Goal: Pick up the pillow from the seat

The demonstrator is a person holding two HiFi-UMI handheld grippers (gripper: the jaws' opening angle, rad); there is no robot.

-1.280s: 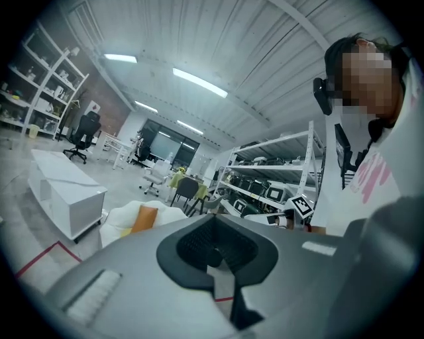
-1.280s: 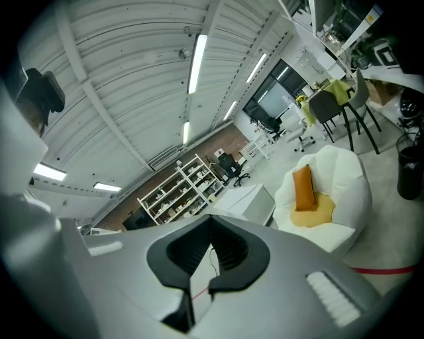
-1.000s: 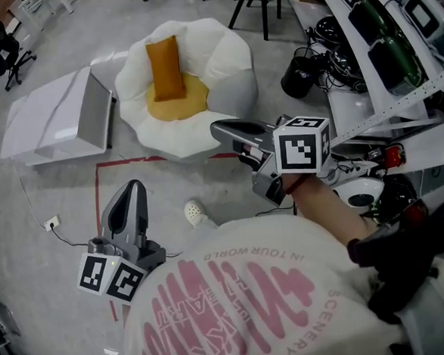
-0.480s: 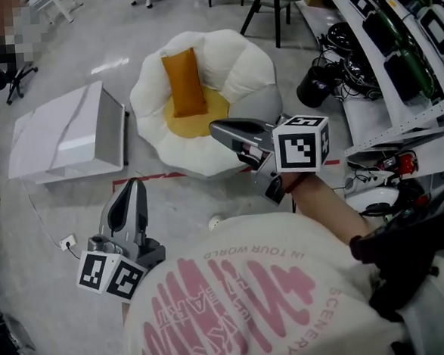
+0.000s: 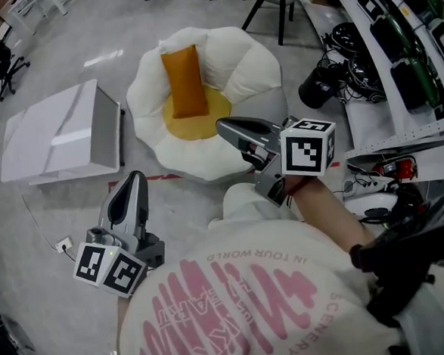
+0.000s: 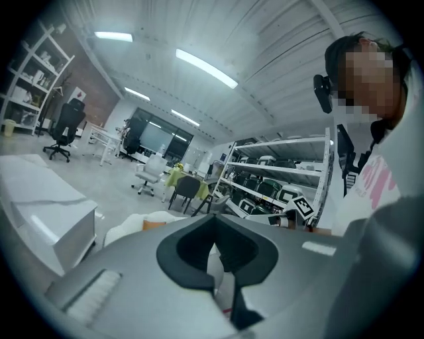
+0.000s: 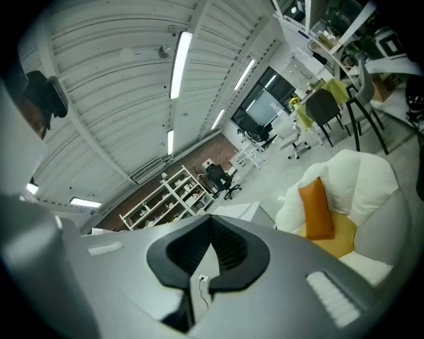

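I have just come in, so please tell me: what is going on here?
A person stands before a white seat with an orange pillow on it. The left hand-held gripper and the right hand-held gripper are both shut and empty. The pillow is not yet picked up.

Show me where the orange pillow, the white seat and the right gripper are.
orange pillow (image 5: 184,81): head view, middle of its upper face.
white seat (image 5: 253,63): head view, bare white petal on its right side.
right gripper (image 5: 222,126): head view, tip of its closed jaws.
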